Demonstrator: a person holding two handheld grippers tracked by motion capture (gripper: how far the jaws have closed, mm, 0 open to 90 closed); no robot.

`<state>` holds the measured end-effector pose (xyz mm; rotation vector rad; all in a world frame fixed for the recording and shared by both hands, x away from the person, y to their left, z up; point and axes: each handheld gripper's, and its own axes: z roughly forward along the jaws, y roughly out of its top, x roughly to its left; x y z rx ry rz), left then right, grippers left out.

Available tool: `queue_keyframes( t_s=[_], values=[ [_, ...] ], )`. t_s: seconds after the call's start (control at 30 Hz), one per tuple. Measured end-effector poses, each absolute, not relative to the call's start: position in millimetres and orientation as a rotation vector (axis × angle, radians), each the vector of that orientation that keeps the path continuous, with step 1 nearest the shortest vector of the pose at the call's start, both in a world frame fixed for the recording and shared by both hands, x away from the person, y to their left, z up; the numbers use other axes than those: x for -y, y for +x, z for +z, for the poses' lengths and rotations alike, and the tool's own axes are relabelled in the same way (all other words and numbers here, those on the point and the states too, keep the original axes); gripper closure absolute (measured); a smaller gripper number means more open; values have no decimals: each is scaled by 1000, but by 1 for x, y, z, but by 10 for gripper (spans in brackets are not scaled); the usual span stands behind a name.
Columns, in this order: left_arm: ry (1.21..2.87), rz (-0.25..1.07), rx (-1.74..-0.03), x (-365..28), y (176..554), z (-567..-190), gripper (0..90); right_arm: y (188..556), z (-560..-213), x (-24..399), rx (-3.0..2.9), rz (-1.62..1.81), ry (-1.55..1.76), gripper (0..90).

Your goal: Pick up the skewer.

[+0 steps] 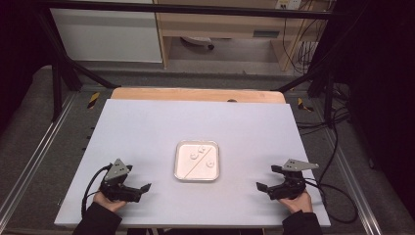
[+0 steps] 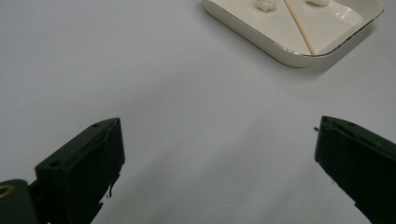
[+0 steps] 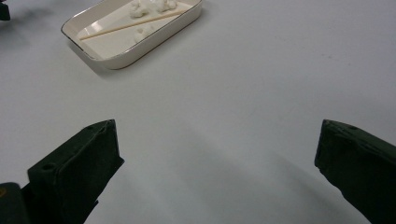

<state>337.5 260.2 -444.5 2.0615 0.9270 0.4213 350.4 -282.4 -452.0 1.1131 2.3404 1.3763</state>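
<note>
A white rectangular tray (image 1: 177, 166) sits in the middle of the white table top (image 1: 142, 127). In it lie three small white lumps (image 1: 194, 156) and a thin wooden stick (image 1: 198, 164) set diagonally. My left gripper (image 1: 142, 192) rests near the front left edge, open, its jaws empty and pointed towards the tray. My right gripper (image 1: 266, 177) rests at the front right, open and empty too. In the left gripper view the gripper (image 2: 218, 125) faces the tray (image 2: 299, 60) and stick (image 2: 299, 28). In the right gripper view the gripper (image 3: 218, 125) faces the tray (image 3: 140, 53), stick (image 3: 126, 26) and lumps (image 3: 149, 7).
Bare table surface lies between each gripper and the tray. A wooden strip (image 1: 195, 94) borders the table's far edge. Metal frame rails (image 1: 34, 156) run along both sides, and cables (image 1: 337, 142) trail at the right.
</note>
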Motion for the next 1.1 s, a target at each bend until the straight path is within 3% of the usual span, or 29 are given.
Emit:
queue_keyframes(
  t_s=[1.1],
  values=[
    [2062, 419, -912, -253, 341, -438, 24, 350, -452, 282, -2332, 1383, 1103, 7]
  ],
)
